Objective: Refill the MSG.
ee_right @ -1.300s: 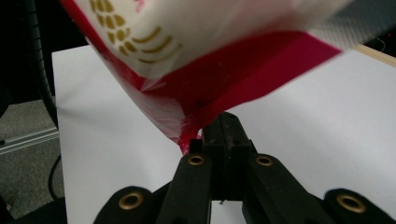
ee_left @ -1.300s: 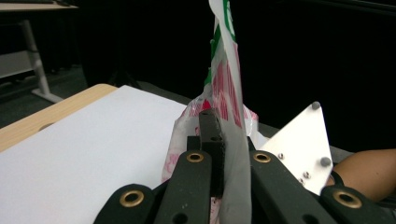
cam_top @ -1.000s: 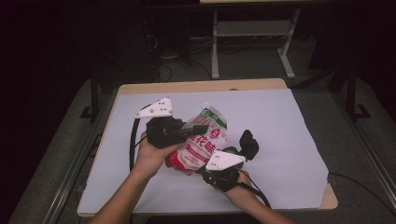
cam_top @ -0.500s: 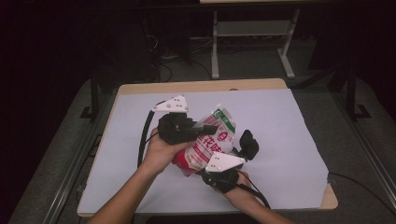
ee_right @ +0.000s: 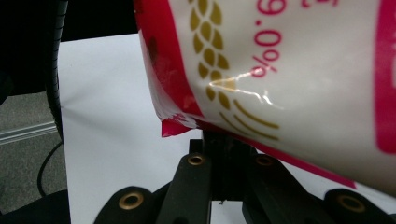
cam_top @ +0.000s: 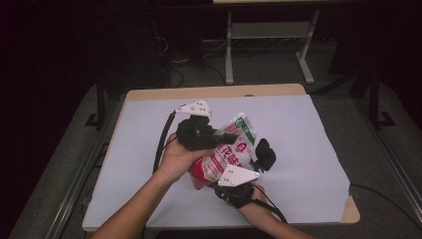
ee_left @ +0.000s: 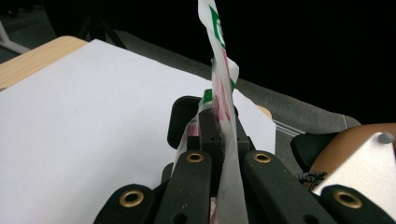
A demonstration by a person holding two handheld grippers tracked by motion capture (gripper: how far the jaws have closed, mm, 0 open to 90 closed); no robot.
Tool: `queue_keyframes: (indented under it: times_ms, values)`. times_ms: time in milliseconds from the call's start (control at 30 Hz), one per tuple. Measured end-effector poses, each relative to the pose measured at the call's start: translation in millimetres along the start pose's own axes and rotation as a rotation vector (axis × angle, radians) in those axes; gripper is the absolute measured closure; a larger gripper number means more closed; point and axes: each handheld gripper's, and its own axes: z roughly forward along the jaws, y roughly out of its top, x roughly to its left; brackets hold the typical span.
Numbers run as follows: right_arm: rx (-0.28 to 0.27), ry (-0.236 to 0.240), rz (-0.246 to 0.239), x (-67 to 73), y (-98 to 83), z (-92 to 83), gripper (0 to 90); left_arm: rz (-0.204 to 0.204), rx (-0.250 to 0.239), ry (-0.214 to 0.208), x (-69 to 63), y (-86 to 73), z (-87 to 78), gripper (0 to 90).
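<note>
1. Bag [cam_top: 226,152] hung above the white table [cam_top: 308,149], long way tilted up and away from you.
2. Your left gripper [cam_top: 230,136] pinched its top (right gripper [ee_right: 224,140] clamped the bottom edge).

Both forearms reach in, left gripper [cam_top: 226,135] and right gripper [cam_top: 238,175] with fingers clamped together.

A white sheet [cam_top: 308,149] covers the wooden table [cam_top: 219,91]; a metal frame [cam_top: 271,45] stands behind.
</note>
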Motion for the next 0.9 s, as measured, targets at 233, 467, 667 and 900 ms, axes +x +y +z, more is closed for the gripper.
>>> queue_keyframes:
  times_ms: [233, 467, 667, 900]
  values:
    - [-0.004, 0.002, 0.011, 2.2, -1.4, 2.4, 90.0, -0.013, 0.041, -0.008, 4.0, 1.2, 6.4, 90.0]
    - [-0.010, 0.007, 0.004, 3.5, -2.3, 4.0, 90.0, -0.012, 0.073, -0.003, 5.6, 3.0, 12.3, 90.0]
    - [-0.014, 0.007, 0.013, 2.9, -2.1, 4.7, 90.0, -0.020, 0.090, -0.009, 7.9, 4.9, 16.2, 90.0]
    - [-0.014, -0.002, 0.013, 3.5, -3.9, 4.6, 90.0, -0.033, 0.097, -0.006, 11.0, 5.4, 21.0, 90.0]
